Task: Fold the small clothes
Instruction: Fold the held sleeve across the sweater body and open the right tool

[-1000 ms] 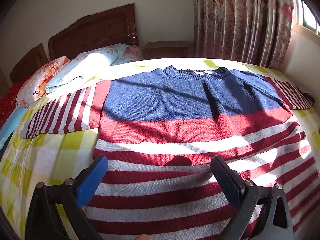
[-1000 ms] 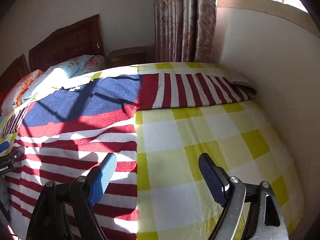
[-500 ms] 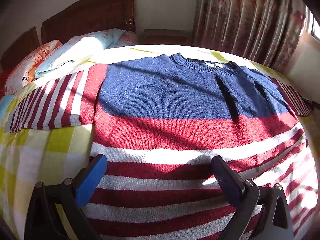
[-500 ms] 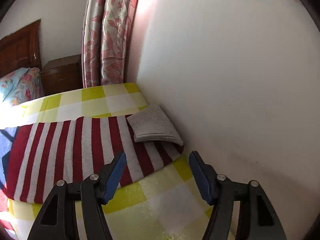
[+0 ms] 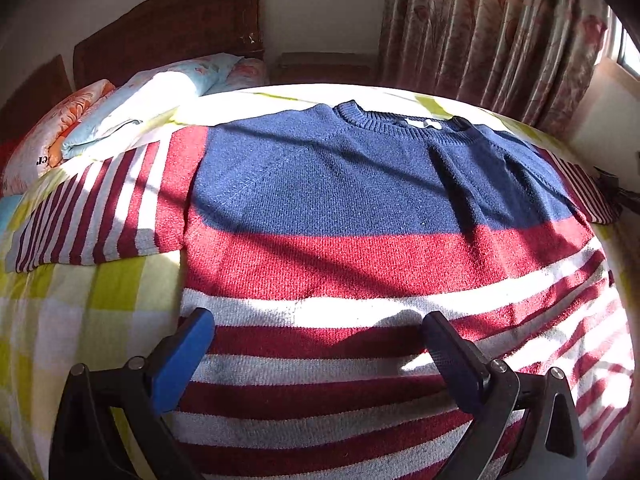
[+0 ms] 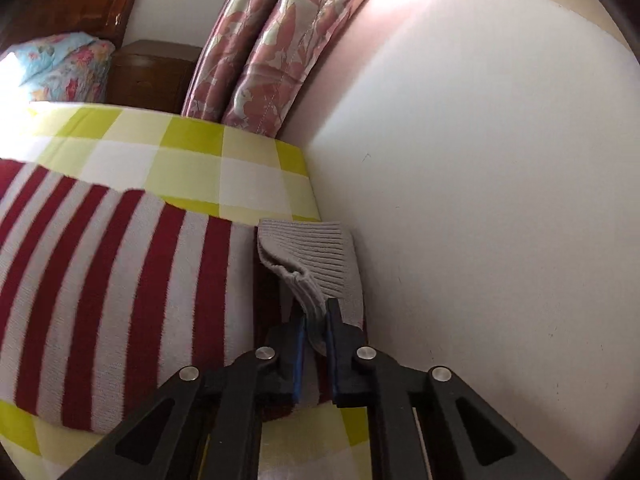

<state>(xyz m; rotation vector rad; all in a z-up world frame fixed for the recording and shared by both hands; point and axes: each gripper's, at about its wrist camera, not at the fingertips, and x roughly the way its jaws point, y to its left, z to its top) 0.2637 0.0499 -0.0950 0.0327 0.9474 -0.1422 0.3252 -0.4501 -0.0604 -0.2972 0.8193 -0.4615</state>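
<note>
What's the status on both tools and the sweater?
Right tool shut on grey cuff by the wall. Left tool open over sweater, which is flat on bed. Nothing folded yet.

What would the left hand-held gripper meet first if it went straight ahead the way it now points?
Most likely the sweater: the open left hand-held gripper hovers over its striped lower part, aimed toward the navy chest. Depth is unclear.

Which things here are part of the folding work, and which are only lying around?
Part of the job:
sweater
grey cuff, pinched by the right gripper
left gripper, open over the sweater

Lying about:
pillows
curtain
checked bedsheet
nightstand
</note>
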